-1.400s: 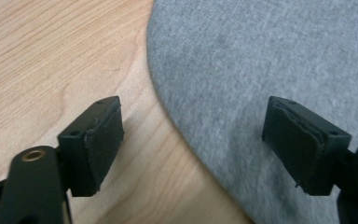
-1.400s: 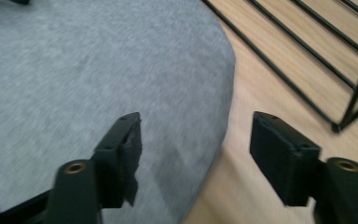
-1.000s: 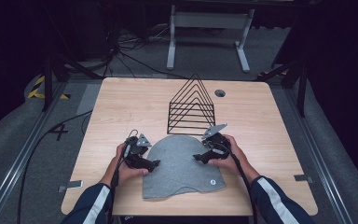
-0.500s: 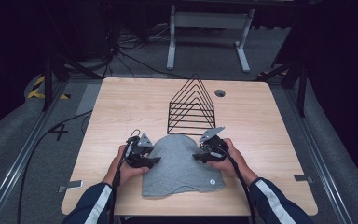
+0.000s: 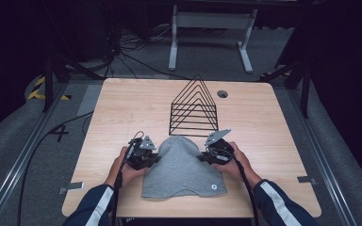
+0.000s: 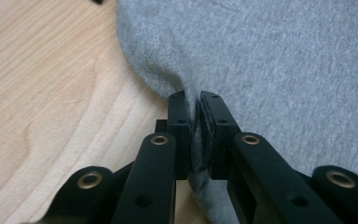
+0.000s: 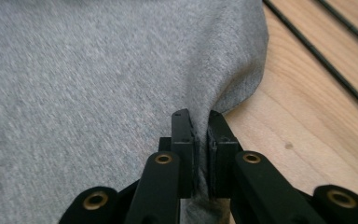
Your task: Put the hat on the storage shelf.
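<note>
Just before the black wire rack [image 5: 193, 110], the left gripper [image 5: 143, 157] and right gripper [image 5: 213, 151] each pinch opposite edges of the grey beanie [image 5: 183, 167].

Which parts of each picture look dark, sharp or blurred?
High view: table evenly lit, surroundings nearly black. Left gripper view: left tool and pinched cloth sharp. Right gripper view: cloth soft at the far left, right tool crisp.
</note>
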A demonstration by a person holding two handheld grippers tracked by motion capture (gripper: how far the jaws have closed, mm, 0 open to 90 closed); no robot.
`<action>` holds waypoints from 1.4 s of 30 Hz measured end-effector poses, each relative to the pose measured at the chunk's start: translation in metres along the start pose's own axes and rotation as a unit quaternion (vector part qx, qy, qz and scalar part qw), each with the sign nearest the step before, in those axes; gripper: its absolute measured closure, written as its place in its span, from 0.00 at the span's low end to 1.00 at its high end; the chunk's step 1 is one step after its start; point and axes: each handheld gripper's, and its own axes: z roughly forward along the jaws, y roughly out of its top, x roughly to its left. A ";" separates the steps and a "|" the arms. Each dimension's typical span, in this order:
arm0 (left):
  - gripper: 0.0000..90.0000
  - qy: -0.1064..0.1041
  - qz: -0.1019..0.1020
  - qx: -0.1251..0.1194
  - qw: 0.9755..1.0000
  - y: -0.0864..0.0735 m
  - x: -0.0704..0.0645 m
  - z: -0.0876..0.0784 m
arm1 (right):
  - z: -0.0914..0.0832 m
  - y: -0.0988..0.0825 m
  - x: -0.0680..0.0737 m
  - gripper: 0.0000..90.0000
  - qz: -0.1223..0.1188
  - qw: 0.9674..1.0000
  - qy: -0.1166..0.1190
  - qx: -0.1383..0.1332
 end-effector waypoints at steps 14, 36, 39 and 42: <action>0.93 0.014 0.084 -0.055 0.995 0.055 -0.007 -0.047 | -0.060 0.016 0.002 0.94 -0.022 0.997 -0.034 -0.071; 0.94 0.076 0.154 -0.131 0.976 0.163 -0.007 -0.116 | -0.172 0.077 -0.019 0.94 -0.051 0.977 -0.128 -0.166; 0.94 0.079 0.154 -0.141 0.975 0.178 -0.002 -0.123 | -0.186 0.088 -0.024 0.94 -0.050 0.972 -0.138 -0.185; 0.94 0.086 0.148 -0.147 0.974 0.190 0.003 -0.130 | -0.196 0.099 -0.028 0.94 -0.059 0.965 -0.159 -0.202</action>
